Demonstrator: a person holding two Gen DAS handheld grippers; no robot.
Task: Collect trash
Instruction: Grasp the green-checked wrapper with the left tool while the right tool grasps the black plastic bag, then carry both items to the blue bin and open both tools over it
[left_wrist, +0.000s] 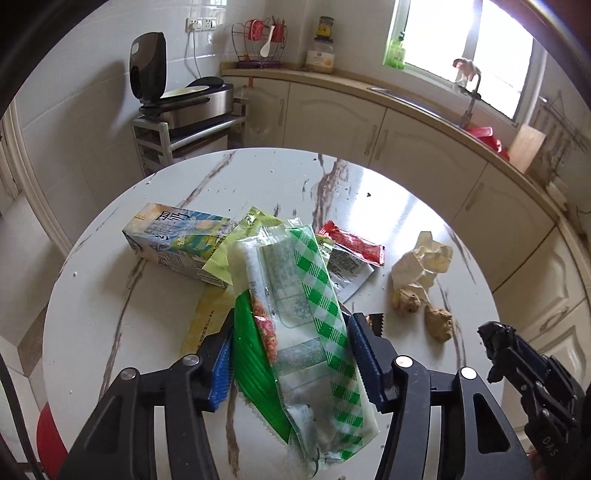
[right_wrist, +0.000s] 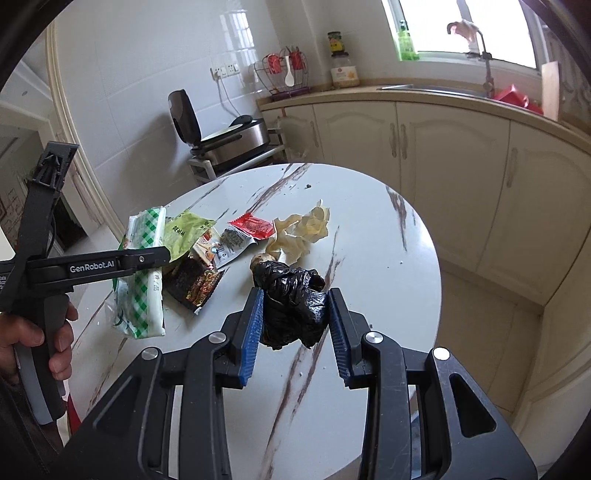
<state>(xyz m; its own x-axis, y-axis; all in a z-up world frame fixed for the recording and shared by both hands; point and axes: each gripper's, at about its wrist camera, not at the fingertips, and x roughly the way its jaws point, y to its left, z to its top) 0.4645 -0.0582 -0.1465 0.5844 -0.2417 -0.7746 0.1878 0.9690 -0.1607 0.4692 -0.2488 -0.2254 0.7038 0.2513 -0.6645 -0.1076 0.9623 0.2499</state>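
Note:
My left gripper (left_wrist: 291, 317) is shut on a clear wrapper with green checks (left_wrist: 314, 295); both blue pads press its sides, and a green ribbed pack sits against the left pad. The right wrist view shows this wrapper (right_wrist: 142, 280) hanging from the left gripper's finger (right_wrist: 122, 262), held by a hand. My right gripper (right_wrist: 295, 295) is shut on a crumpled black plastic bag (right_wrist: 293, 308) above the round marble table (right_wrist: 369, 229). On the table lie a drink carton (left_wrist: 173, 240), a yellow-green wrapper (left_wrist: 236, 243), a red sachet (left_wrist: 354, 243), crumpled cream paper (left_wrist: 424, 262) and two brown lumps (left_wrist: 439, 323).
A dark snack wrapper (right_wrist: 195, 284) and a silver packet (right_wrist: 232, 243) lie beside the pile. Cream cabinets and a counter with a sink (right_wrist: 424, 88) curve behind the table. An open cooker (left_wrist: 184, 96) sits on a rack at back left. A red stool (left_wrist: 51, 435) shows below the table edge.

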